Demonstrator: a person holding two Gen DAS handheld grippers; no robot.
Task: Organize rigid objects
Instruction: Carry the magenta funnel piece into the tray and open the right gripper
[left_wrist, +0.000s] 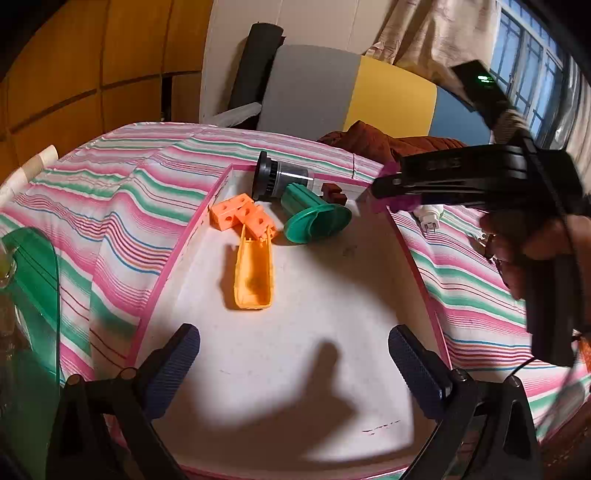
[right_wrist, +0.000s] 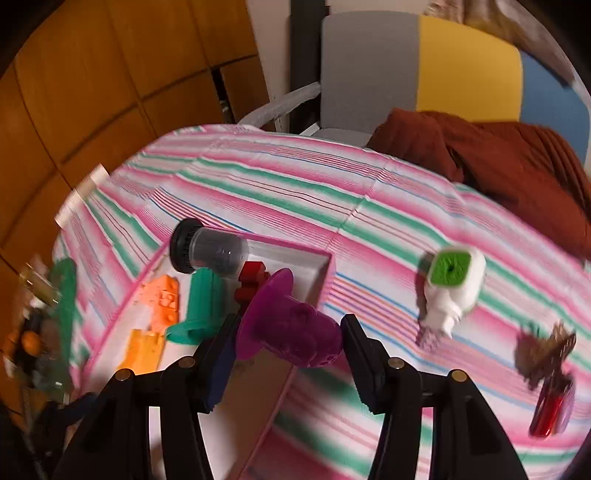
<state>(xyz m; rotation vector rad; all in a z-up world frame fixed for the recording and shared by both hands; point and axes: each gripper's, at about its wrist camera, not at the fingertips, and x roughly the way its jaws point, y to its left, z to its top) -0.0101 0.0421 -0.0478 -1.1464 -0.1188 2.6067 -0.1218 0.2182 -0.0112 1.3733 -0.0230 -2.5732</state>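
Pink-rimmed white tray (left_wrist: 177, 254) on striped tablecloth (left_wrist: 110, 206). Contents at far end: orange perforated blocks (left_wrist: 243, 216), open orange shell (left_wrist: 255, 275), green flanged piece (left_wrist: 314, 218), clear cylinder with black cap (left_wrist: 280, 181), dark red block (left_wrist: 334, 192). Left gripper (left_wrist: 293, 369) over the tray, jaws apart, empty. Right gripper (left_wrist: 388, 192) at the tray's far right corner, gripping a purple piece (left_wrist: 391, 170).

Bare tray floor (left_wrist: 295, 350) lies open between and ahead of the left fingers (left_wrist: 173, 369); farther ahead, the orange trough (left_wrist: 255, 273), orange blocks (left_wrist: 242, 216) and green piece (left_wrist: 314, 218) block passage.
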